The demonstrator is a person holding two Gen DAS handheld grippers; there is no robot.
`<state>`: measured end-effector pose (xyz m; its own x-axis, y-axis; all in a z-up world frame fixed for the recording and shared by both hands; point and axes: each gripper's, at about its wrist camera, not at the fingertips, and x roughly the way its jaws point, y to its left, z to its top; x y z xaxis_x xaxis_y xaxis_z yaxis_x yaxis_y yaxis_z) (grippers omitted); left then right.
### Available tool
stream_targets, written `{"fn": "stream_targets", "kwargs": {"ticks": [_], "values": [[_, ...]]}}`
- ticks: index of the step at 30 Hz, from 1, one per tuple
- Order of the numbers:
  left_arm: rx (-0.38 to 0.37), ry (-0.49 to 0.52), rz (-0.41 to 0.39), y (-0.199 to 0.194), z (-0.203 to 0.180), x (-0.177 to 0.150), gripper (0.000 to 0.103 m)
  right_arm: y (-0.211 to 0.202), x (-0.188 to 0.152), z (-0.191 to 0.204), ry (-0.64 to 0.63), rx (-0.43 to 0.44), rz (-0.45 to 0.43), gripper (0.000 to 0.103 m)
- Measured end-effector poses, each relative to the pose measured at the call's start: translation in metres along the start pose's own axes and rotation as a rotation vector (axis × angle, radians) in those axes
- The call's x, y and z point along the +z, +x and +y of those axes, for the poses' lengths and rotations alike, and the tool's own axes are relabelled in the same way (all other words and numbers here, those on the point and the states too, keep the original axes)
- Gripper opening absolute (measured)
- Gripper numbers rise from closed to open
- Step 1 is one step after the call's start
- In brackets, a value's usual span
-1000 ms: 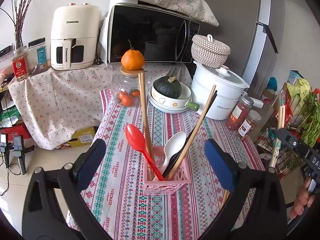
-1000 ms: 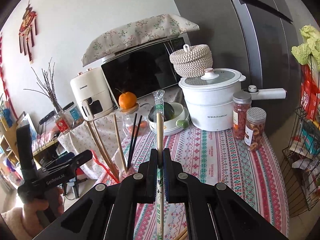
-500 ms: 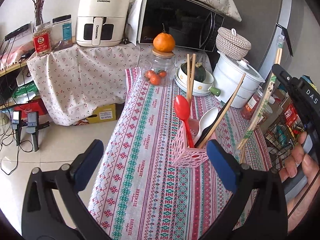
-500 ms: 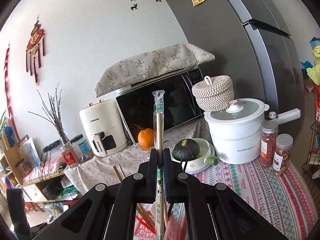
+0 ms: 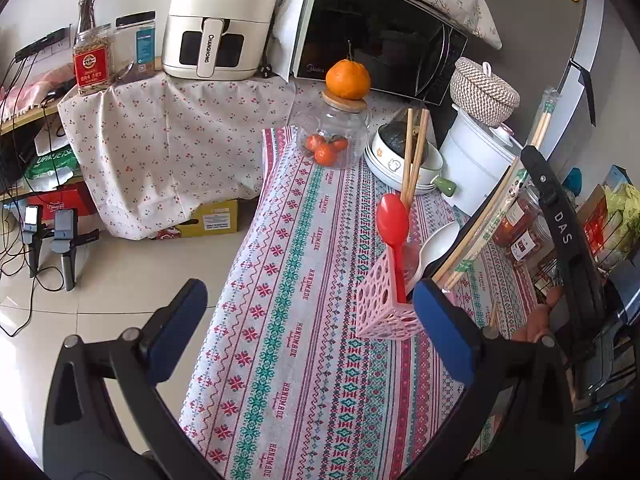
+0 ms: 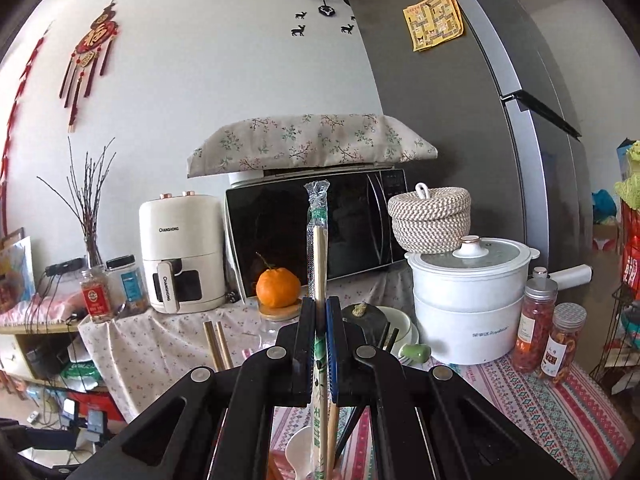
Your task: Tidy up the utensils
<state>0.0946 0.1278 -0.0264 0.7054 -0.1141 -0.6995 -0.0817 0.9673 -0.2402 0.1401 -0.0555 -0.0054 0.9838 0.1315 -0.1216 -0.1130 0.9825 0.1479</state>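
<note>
A pink perforated utensil holder (image 5: 382, 304) stands on the patterned tablecloth (image 5: 304, 300). It holds a red spoon (image 5: 394, 228), a white spoon (image 5: 438, 242), wooden chopsticks (image 5: 414, 152) and dark chopsticks. My right gripper (image 6: 319, 312) is shut on a plastic-wrapped pair of wooden chopsticks (image 6: 319, 248), held upright. In the left wrist view the wrapped chopsticks (image 5: 492, 224) slant down with the lower end in the holder. My left gripper (image 5: 308, 320) is open and empty, with the holder near its right finger.
A glass jar (image 5: 334, 136) topped by an orange (image 5: 347, 79), stacked bowls with a dark squash (image 5: 404, 160), a white pot (image 5: 478, 164) and spice jars (image 6: 538, 320) stand behind the holder. An air fryer (image 5: 218, 20) and microwave (image 5: 376, 40) stand at the back. The table's left edge drops to tiled floor.
My right gripper has carried the wrapped chopsticks leftward over the holder and lowered their end into it. My left gripper has drawn back and left, so the holder sits toward its right finger.
</note>
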Motion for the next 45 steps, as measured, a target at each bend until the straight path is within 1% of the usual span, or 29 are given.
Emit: {"fn": "stream_targets", "kwargs": {"ticks": [4,9,11,12,13,14,15,16,17,19,20,21,24,25,30,33,35,38,41,43,45], "values": [[0.004,0.002,-0.008,-0.001,-0.002,0.000,0.102,0.002,-0.010,0.001,0.006,-0.020,0.010,0.006],[0.010,0.007,-0.010,0.002,-0.005,-0.001,0.102,0.002,-0.026,-0.006,0.039,-0.022,0.073,0.006],[0.006,0.009,-0.005,0.003,-0.007,-0.002,0.102,-0.001,-0.028,-0.010,0.052,-0.009,0.103,0.010],[0.001,0.011,-0.001,0.003,-0.008,-0.003,0.102,-0.003,-0.027,-0.012,0.057,0.004,0.117,0.018],[-0.006,0.014,0.002,0.003,-0.010,-0.004,0.102,-0.006,-0.025,-0.013,0.058,0.015,0.127,0.031],[-0.009,0.018,0.005,0.002,-0.012,-0.005,0.102,-0.010,-0.020,-0.015,0.057,0.027,0.135,0.038],[-0.012,0.022,0.007,0.001,-0.013,-0.007,0.102,-0.014,-0.015,-0.017,0.062,0.047,0.144,0.050],[-0.016,0.028,0.009,0.001,-0.015,-0.008,0.102,-0.019,-0.009,-0.021,0.071,0.063,0.149,0.057],[-0.021,0.033,0.013,0.000,-0.017,-0.010,0.102,-0.023,-0.001,-0.025,0.081,0.066,0.158,0.060],[-0.028,0.042,0.018,-0.002,-0.020,-0.013,0.102,-0.033,0.014,-0.036,0.100,0.068,0.187,0.076],[-0.032,0.047,0.022,-0.003,-0.022,-0.014,0.102,-0.038,0.021,-0.042,0.109,0.063,0.204,0.080],[-0.037,0.050,0.025,-0.004,-0.024,-0.016,0.102,-0.043,0.028,-0.049,0.114,0.049,0.223,0.089],[-0.052,0.066,0.043,-0.006,-0.032,-0.021,0.102,-0.061,0.042,-0.072,0.121,-0.004,0.283,0.101],[-0.054,0.074,0.047,-0.007,-0.036,-0.023,0.102,-0.068,0.045,-0.080,0.119,-0.029,0.296,0.103],[-0.079,0.104,0.079,-0.009,-0.056,-0.035,0.102,-0.096,0.050,-0.113,0.077,-0.148,0.371,0.103],[-0.098,0.131,0.100,-0.009,-0.071,-0.044,0.102,-0.106,0.039,-0.132,0.085,-0.160,0.434,0.103],[-0.096,0.160,0.107,-0.008,-0.081,-0.049,0.102,-0.110,0.028,-0.145,0.103,-0.171,0.475,0.103],[-0.092,0.204,0.124,-0.004,-0.096,-0.058,0.102,-0.109,0.011,-0.159,0.109,-0.190,0.595,0.103],[-0.093,0.258,0.160,0.005,-0.115,-0.064,0.102,-0.105,-0.003,-0.172,0.121,-0.200,0.675,0.103],[-0.088,0.299,0.192,0.014,-0.129,-0.069,0.102,-0.104,-0.010,-0.183,0.154,-0.196,0.726,0.103],[-0.084,0.340,0.225,0.024,-0.142,-0.072,0.102,-0.102,-0.016,-0.196,0.194,-0.218,0.765,0.103]]}}
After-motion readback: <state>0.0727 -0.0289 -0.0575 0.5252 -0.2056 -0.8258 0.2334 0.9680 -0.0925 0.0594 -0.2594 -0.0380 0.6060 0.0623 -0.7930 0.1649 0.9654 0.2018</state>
